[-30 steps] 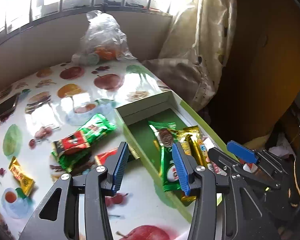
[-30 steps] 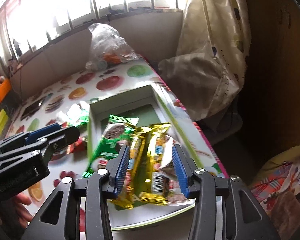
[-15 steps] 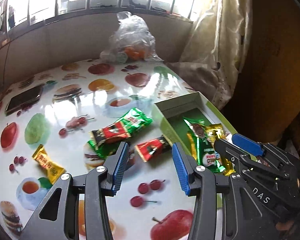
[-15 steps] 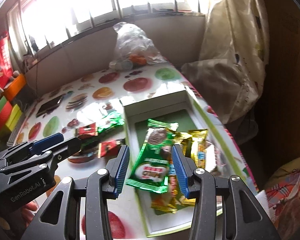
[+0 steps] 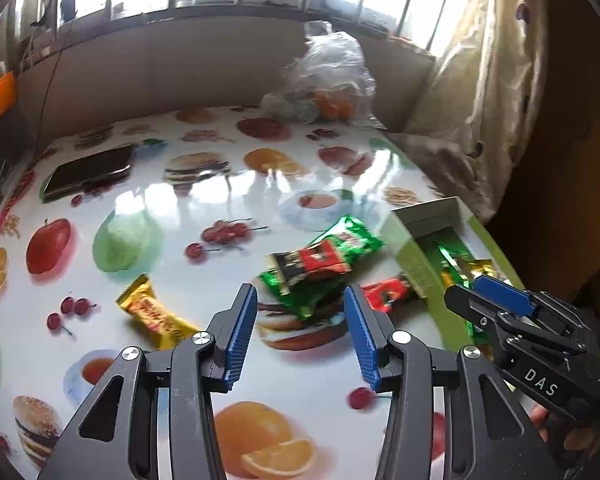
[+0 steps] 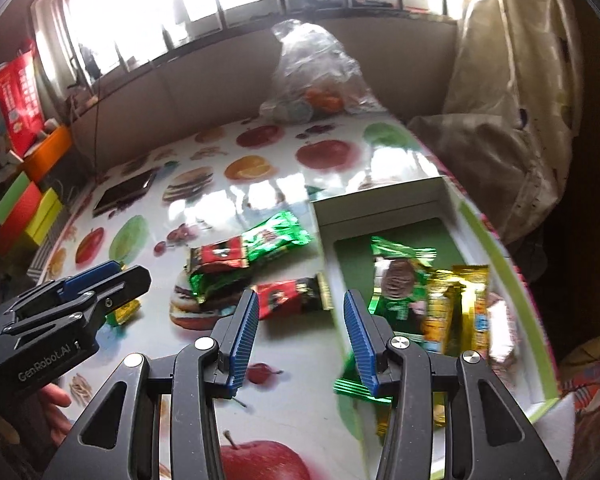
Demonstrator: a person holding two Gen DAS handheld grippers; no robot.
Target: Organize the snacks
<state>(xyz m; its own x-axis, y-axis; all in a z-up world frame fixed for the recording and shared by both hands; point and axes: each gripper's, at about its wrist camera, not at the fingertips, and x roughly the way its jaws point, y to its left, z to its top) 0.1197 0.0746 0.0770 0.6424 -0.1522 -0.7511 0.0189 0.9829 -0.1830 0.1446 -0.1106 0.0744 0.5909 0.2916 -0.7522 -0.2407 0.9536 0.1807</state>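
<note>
On the worktop (image 5: pixel 160 364), the gold snack (image 5: pixel 154 314) lies alone at the left. The left claw (image 5: pixel 300 332) hangs spread and empty above the green and red snacks (image 5: pixel 320 264), likely next. The right claw (image 6: pixel 298 338), also spread, hovers by the box (image 6: pixel 500 264) holding sorted snacks.

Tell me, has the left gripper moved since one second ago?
Yes. The left gripper has swung left, away from the box: earlier it framed the box's edge, now it faces the loose snacks on the table.
</note>
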